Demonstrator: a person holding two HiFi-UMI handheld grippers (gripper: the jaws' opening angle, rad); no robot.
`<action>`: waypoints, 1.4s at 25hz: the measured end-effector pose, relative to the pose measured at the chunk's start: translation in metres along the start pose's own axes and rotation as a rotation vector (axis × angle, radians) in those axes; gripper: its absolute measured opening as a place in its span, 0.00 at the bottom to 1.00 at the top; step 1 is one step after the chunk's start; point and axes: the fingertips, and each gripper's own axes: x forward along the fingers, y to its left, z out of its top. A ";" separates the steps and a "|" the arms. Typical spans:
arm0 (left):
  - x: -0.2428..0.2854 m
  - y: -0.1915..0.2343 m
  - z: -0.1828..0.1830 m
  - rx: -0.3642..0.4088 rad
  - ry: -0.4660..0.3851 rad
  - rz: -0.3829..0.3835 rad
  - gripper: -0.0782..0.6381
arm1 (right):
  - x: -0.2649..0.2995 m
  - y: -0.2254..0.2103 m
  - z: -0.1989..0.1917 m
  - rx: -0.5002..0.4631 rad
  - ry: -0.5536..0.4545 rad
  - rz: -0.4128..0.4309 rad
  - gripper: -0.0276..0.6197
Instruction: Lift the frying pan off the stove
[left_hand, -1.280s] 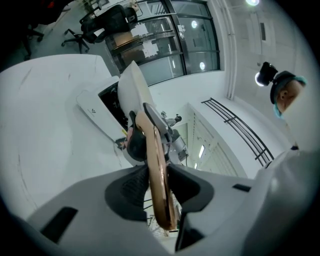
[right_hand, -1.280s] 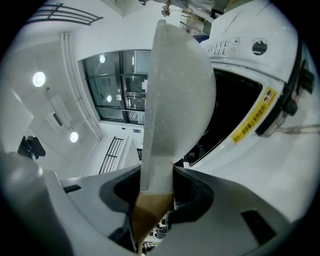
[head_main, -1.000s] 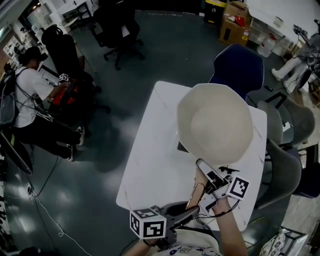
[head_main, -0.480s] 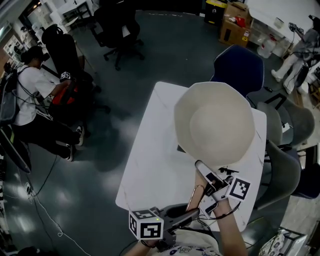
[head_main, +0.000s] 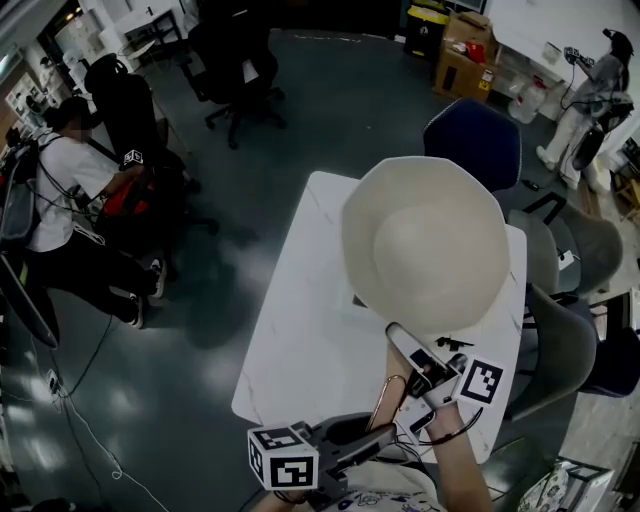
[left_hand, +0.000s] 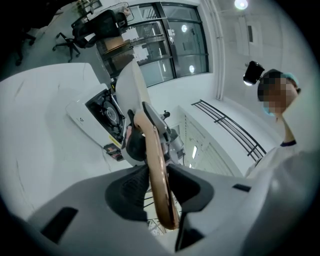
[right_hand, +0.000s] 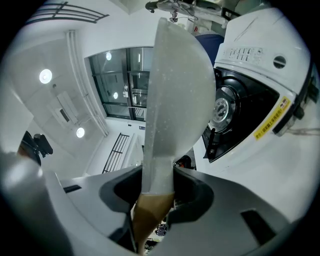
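1. Above the white table (head_main: 300, 330), in the head view, the cream frying pan (head_main: 425, 245) is held up. It fills the middle of the frame and covers most of the stove; only a dark corner of the stove (head_main: 357, 298) shows at the pan's left edge.
2. Left gripper (head_main: 385, 432): low in the head view, marker cube toward the person. In the left gripper view its jaws (left_hand: 159, 187) are closed onto the copper-brown loop at the end of the pan handle (left_hand: 155, 165), with a pad against each side.
3. Right gripper (head_main: 412, 350): further up the same handle, closer to the pan body. In the right gripper view its jaws (right_hand: 157, 192) pinch the cream part of the handle, just above where it turns brown (right_hand: 147, 215).
4. In both gripper views the pan (right_hand: 177, 85) appears edge-on. The white stove (right_hand: 255, 95), with its black round centre, lies beyond it on the table and apart from it. No contact between pan and stove is visible.
5. Surroundings, head view: a blue chair (head_main: 475, 140) behind the table, a seated person (head_main: 60, 190) far left, cardboard boxes (head_main: 465, 60) at top, and another person standing at top right (head_main: 590, 90).
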 end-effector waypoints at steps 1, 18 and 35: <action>-0.002 -0.002 0.001 0.002 -0.002 -0.001 0.28 | 0.001 0.002 -0.001 0.002 0.000 0.002 0.30; -0.012 -0.015 -0.004 -0.003 -0.002 -0.024 0.28 | 0.000 0.018 -0.015 -0.022 0.027 0.010 0.30; -0.023 -0.020 -0.003 -0.015 -0.001 -0.037 0.28 | 0.009 0.022 -0.028 0.002 0.054 0.019 0.30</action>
